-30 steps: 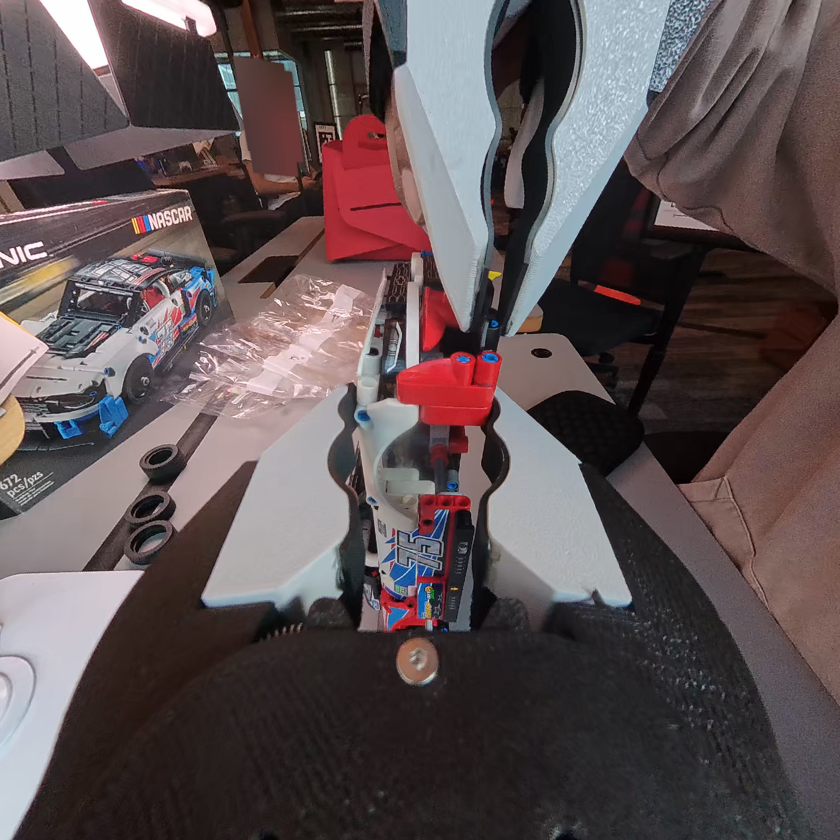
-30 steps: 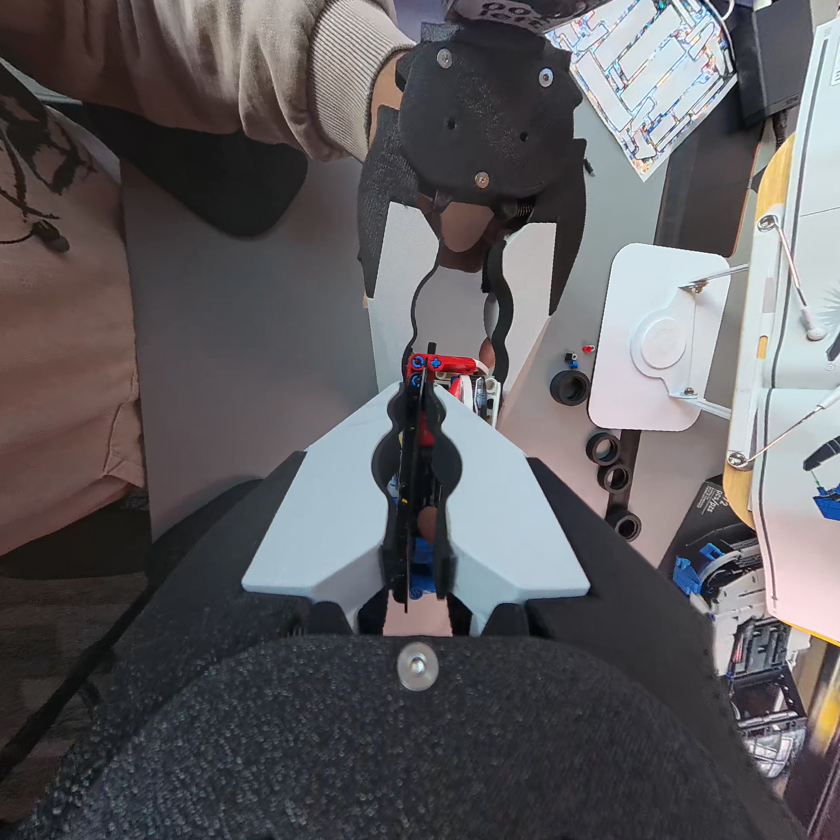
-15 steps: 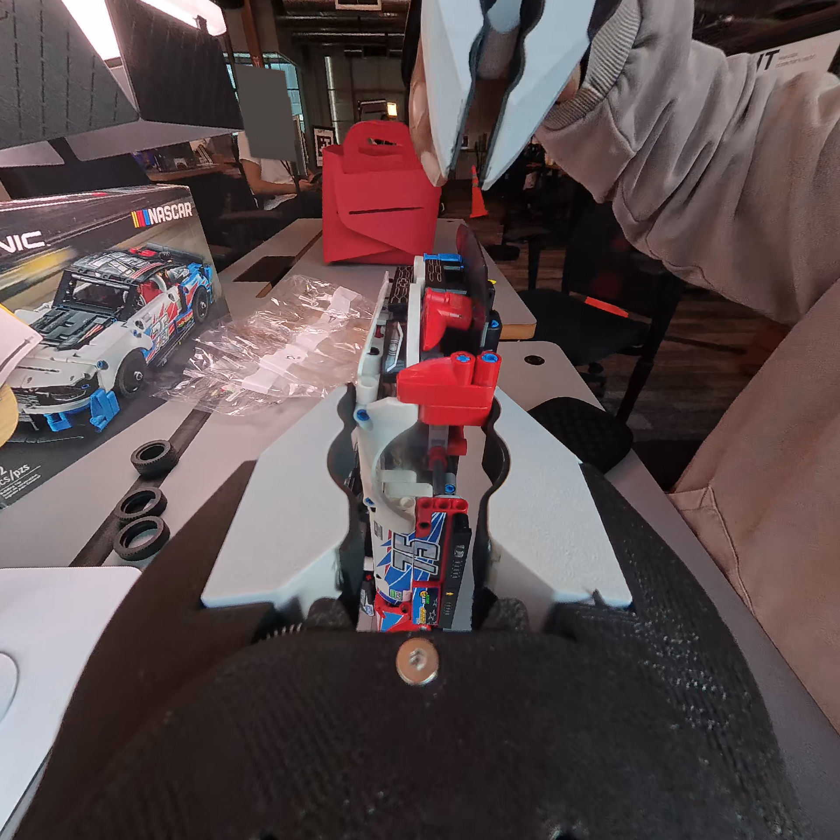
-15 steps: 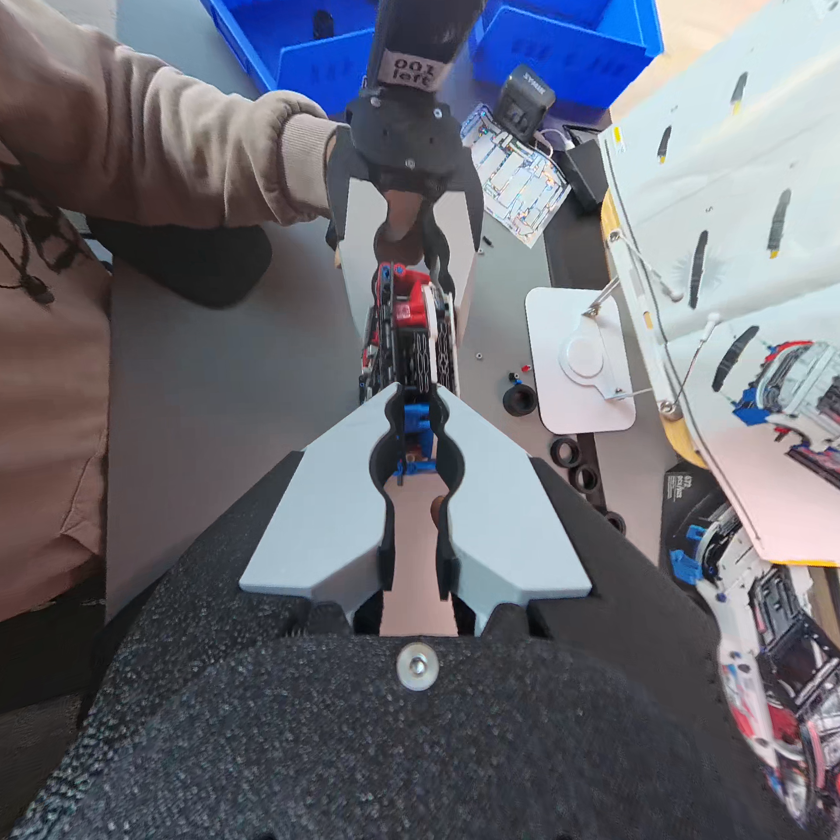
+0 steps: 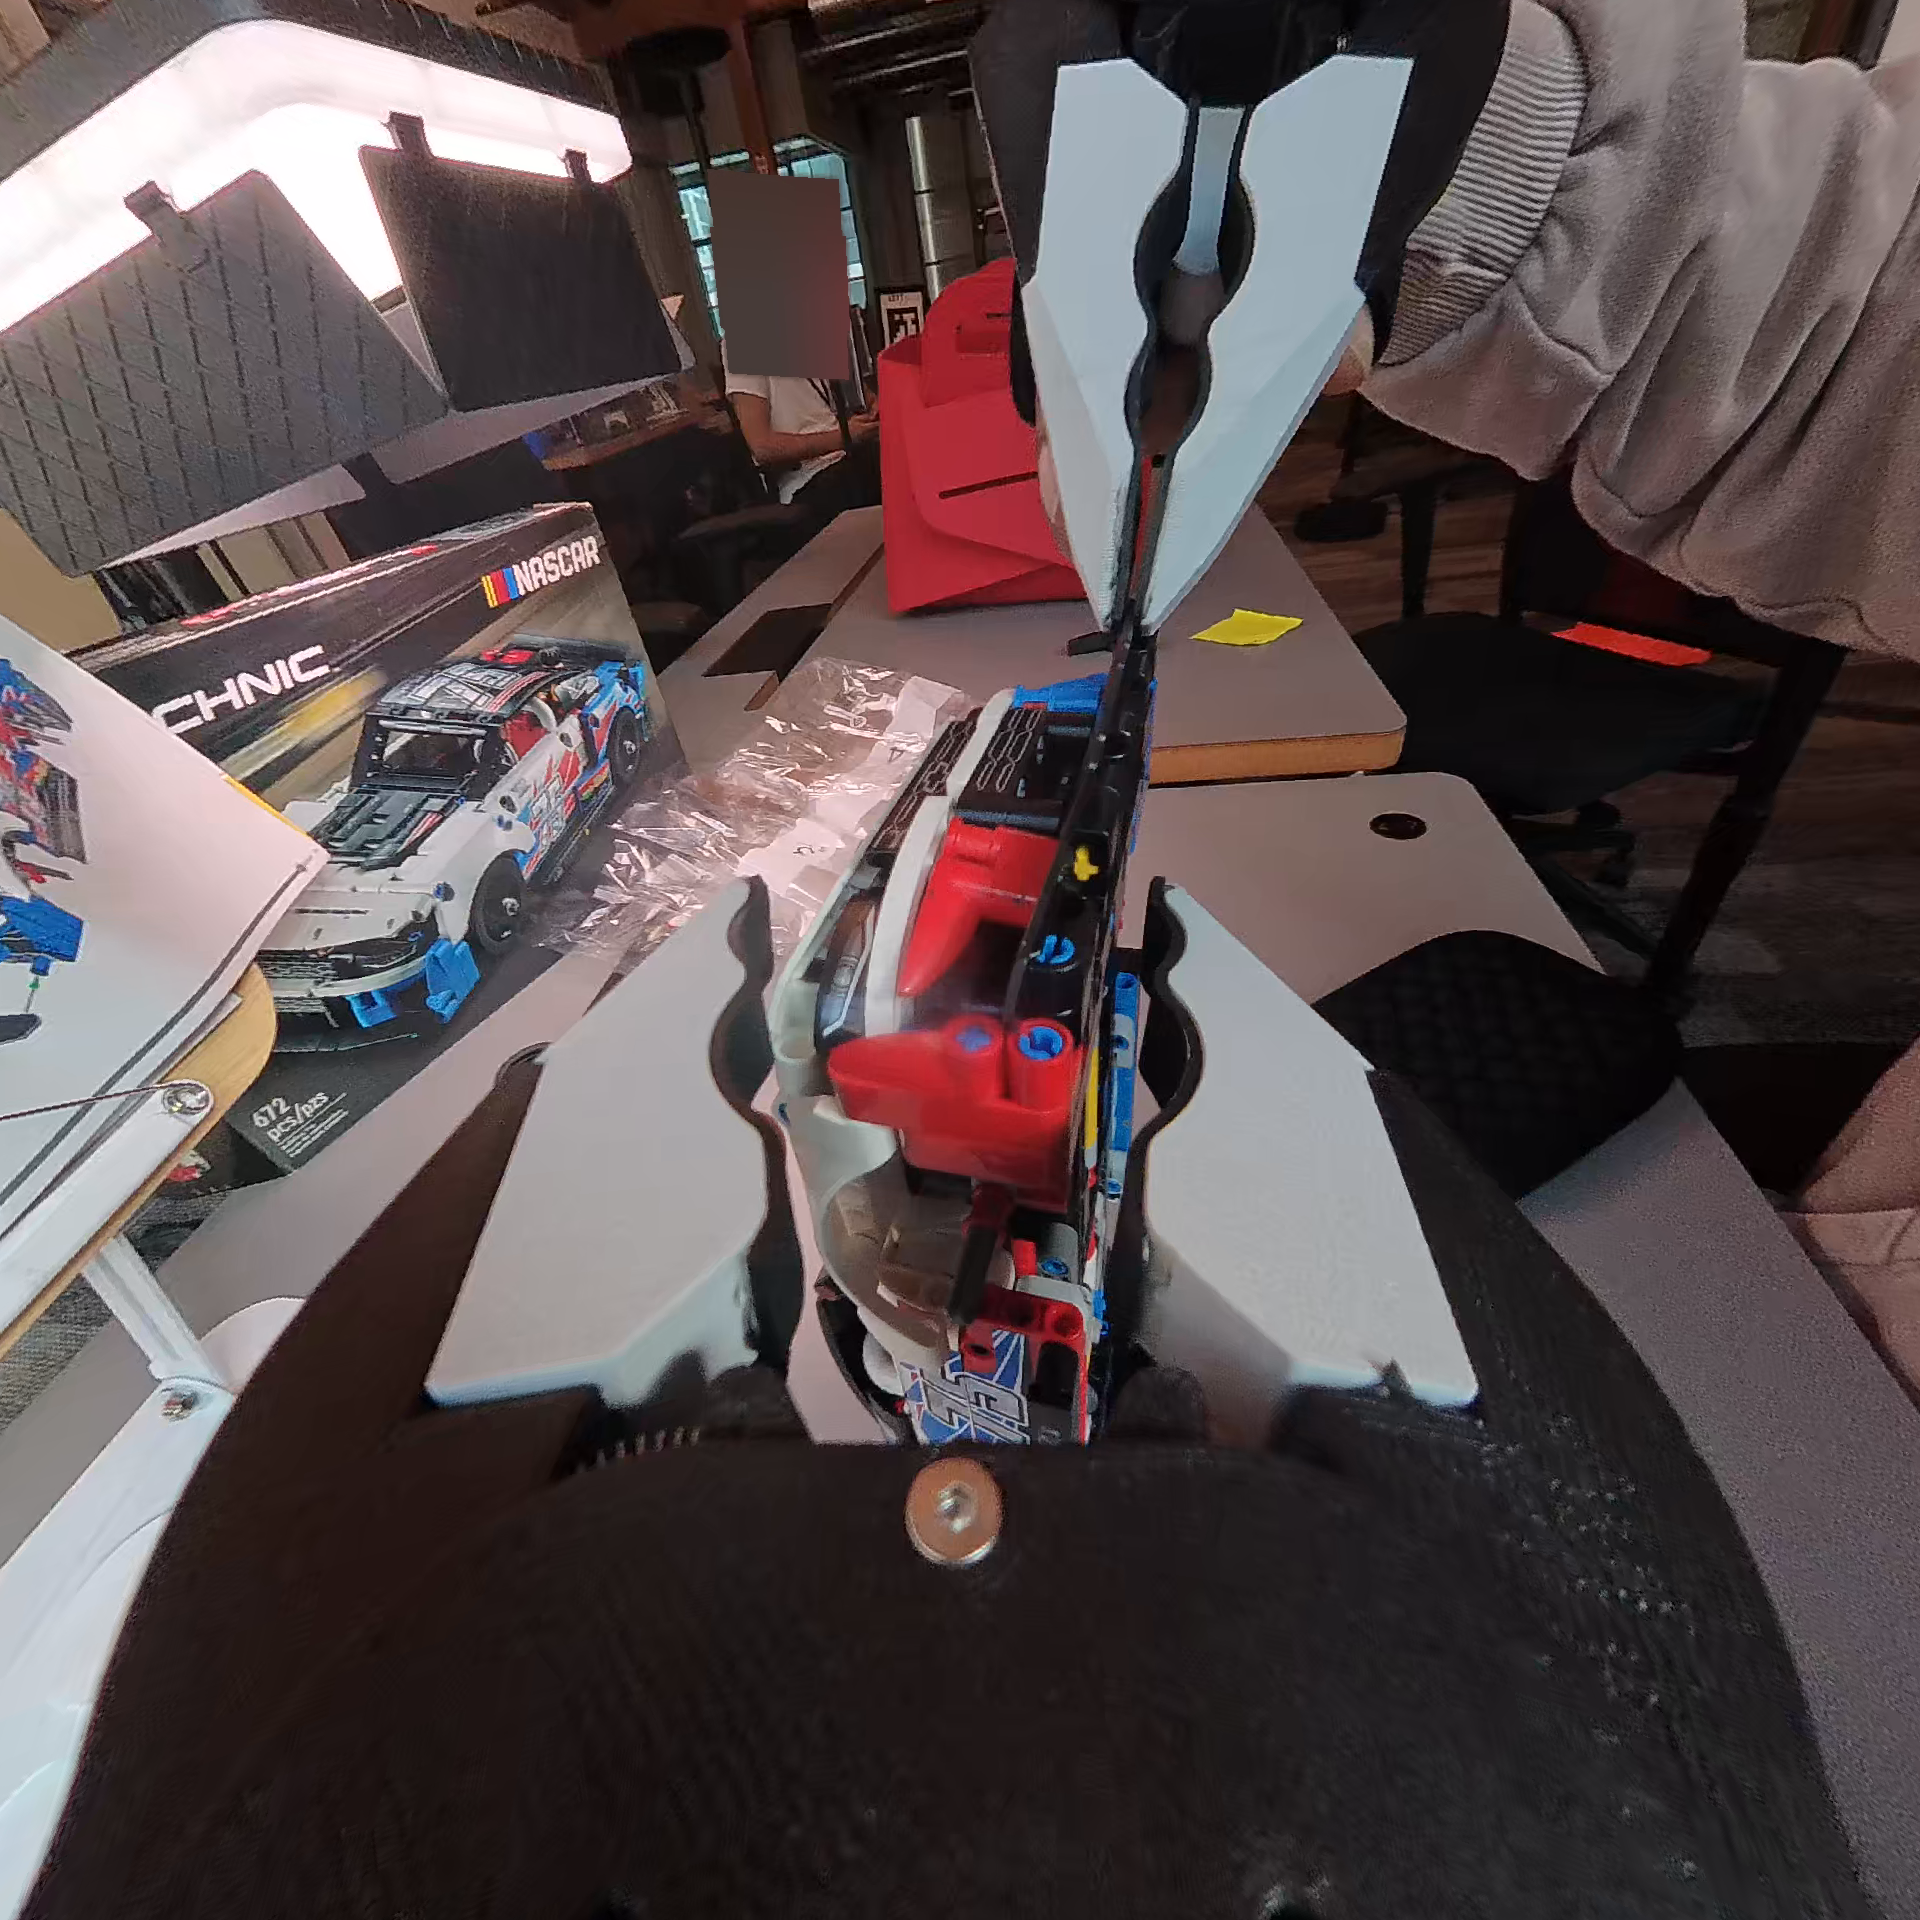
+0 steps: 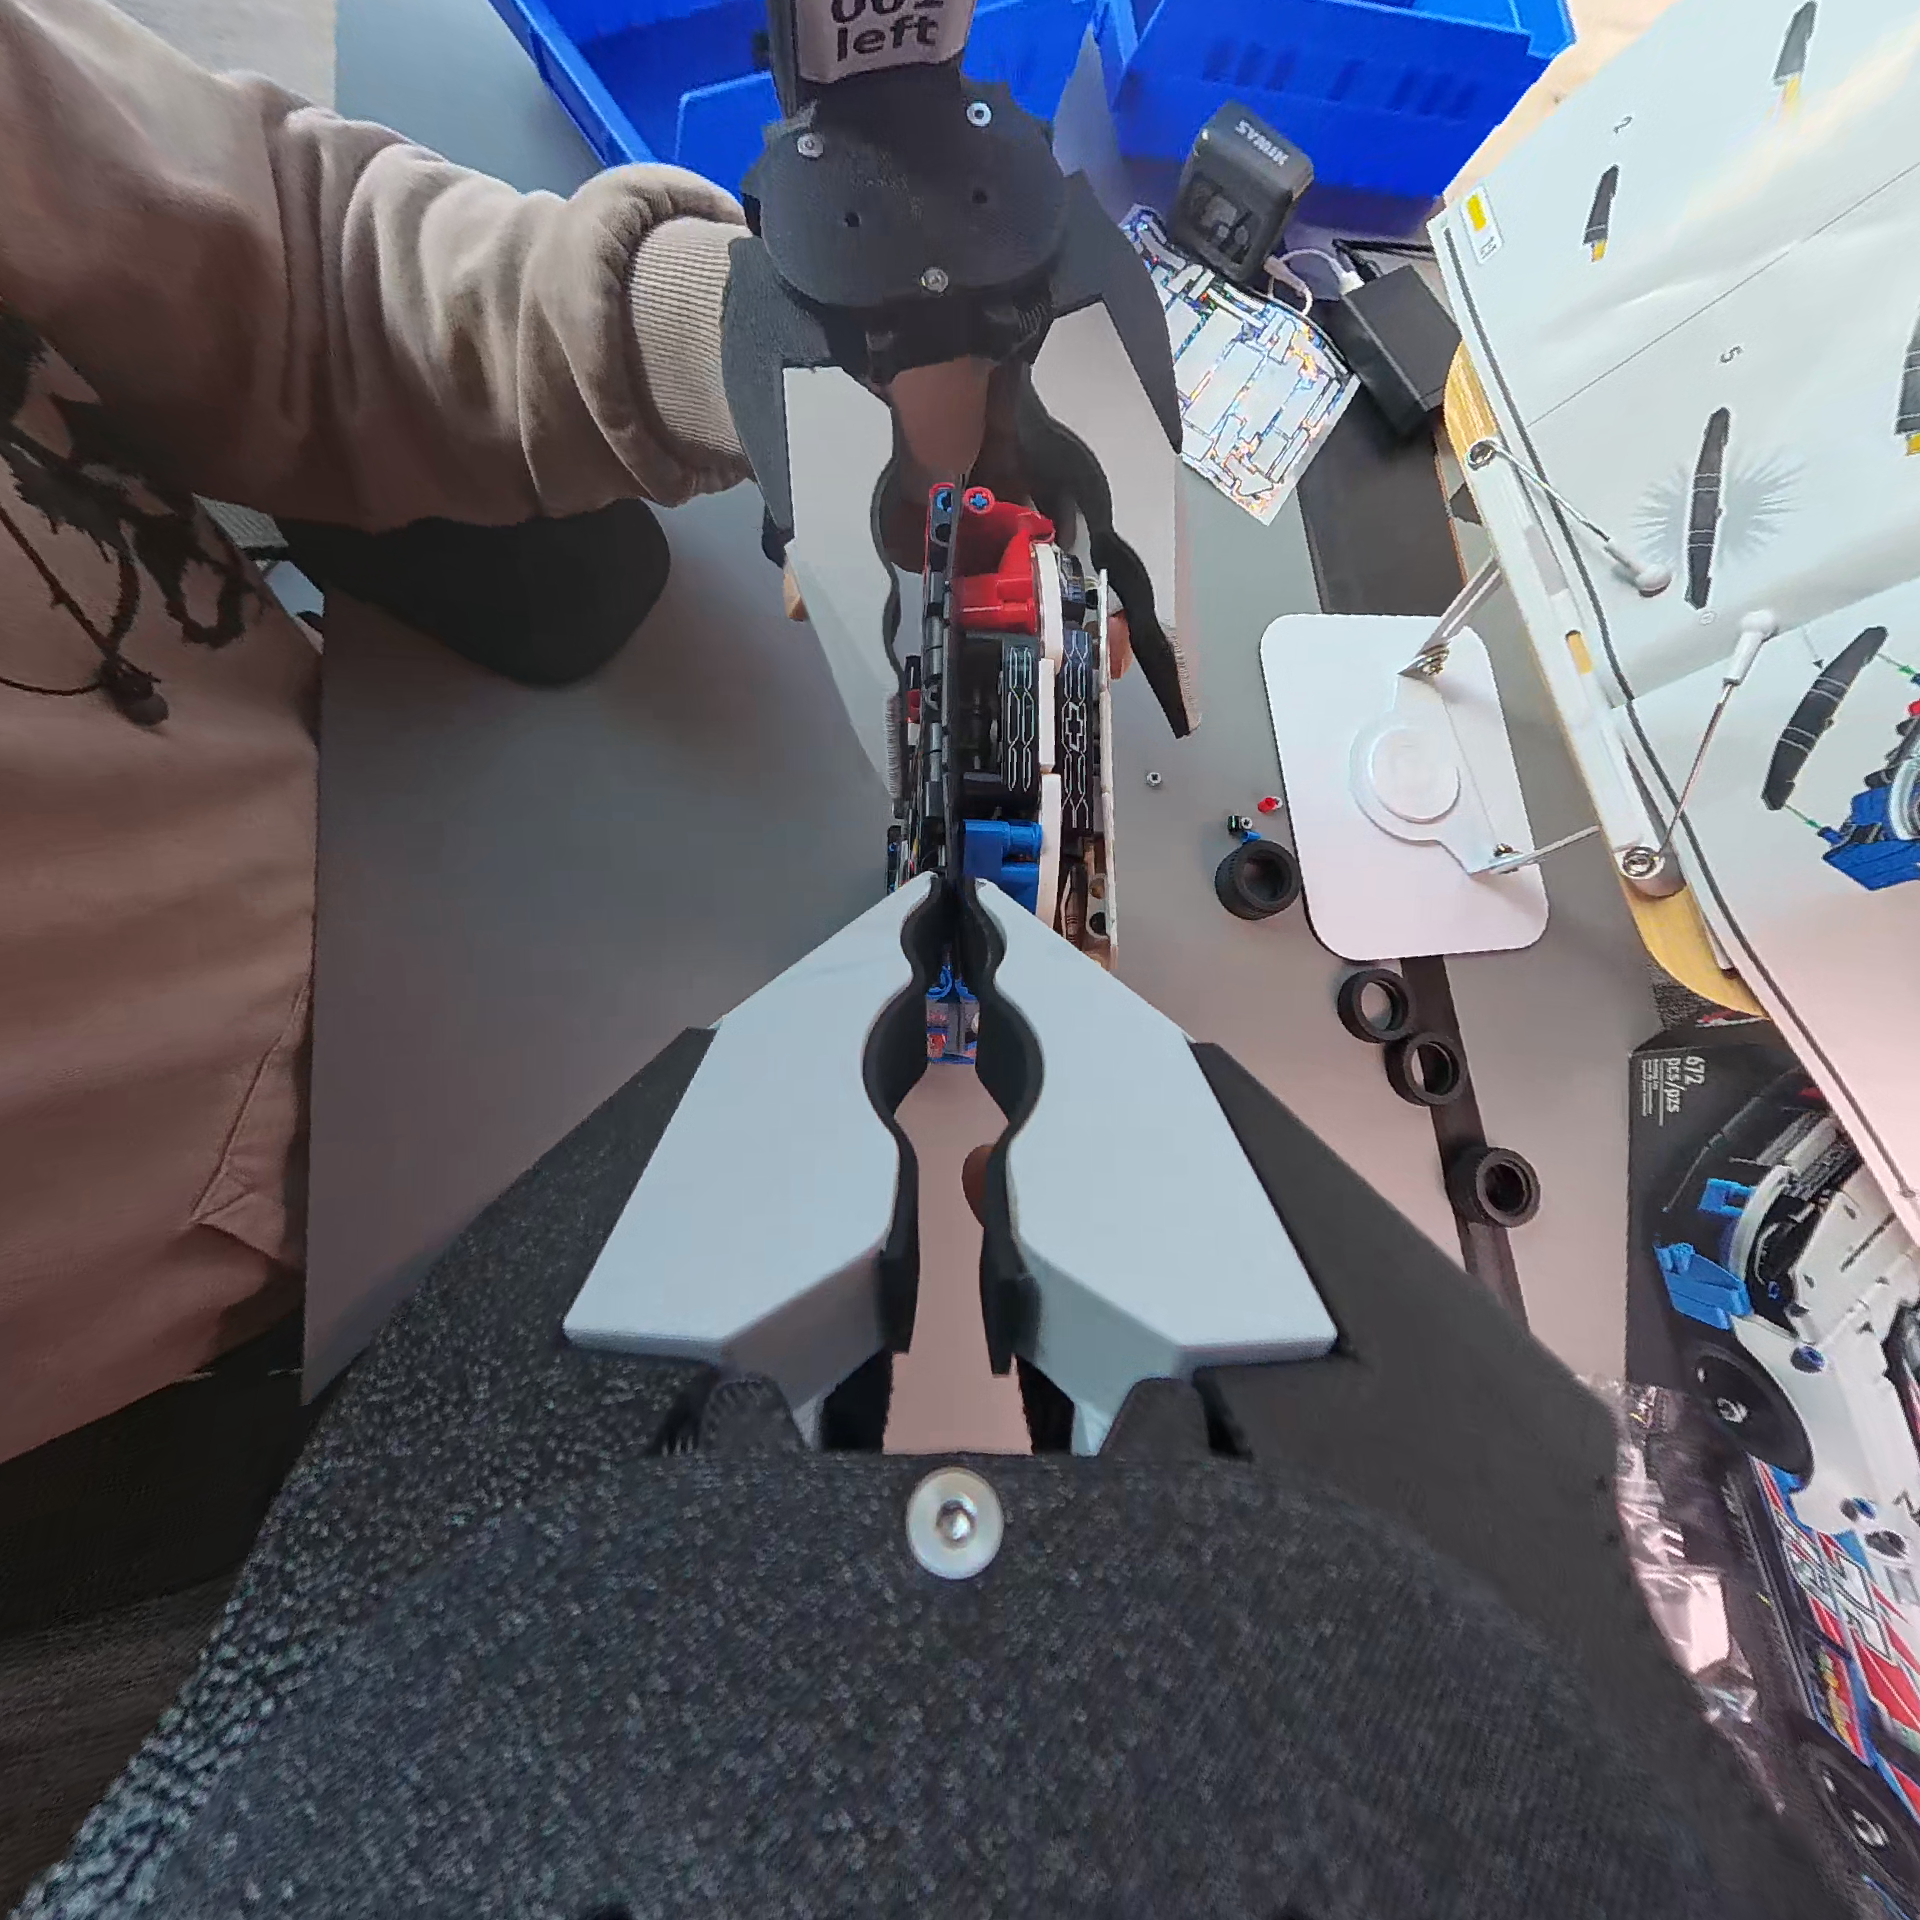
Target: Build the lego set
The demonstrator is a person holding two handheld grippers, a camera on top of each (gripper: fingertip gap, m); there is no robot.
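Lego car body (image 5: 966, 1049), turned on its side above the grey worktop (image 5: 1320, 873), sits clamped in the left gripper (image 5: 951, 914) jaws. At 12 o'clock, the right gripper (image 5: 1127, 623) jaws pinch its thin black panel (image 5: 1101, 790); beyond, at 10 o'clock, stands the set's box (image 5: 416, 748).

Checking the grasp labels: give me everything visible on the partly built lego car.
The partly built lego car is a plastic assembly in red, white, black and blue, with blue pins and printed decals. It is turned on its side, edge-up, held above the grey table. The left gripper clamps its near end. The right gripper pinches a thin black curved panel along its upper edge at the far end.
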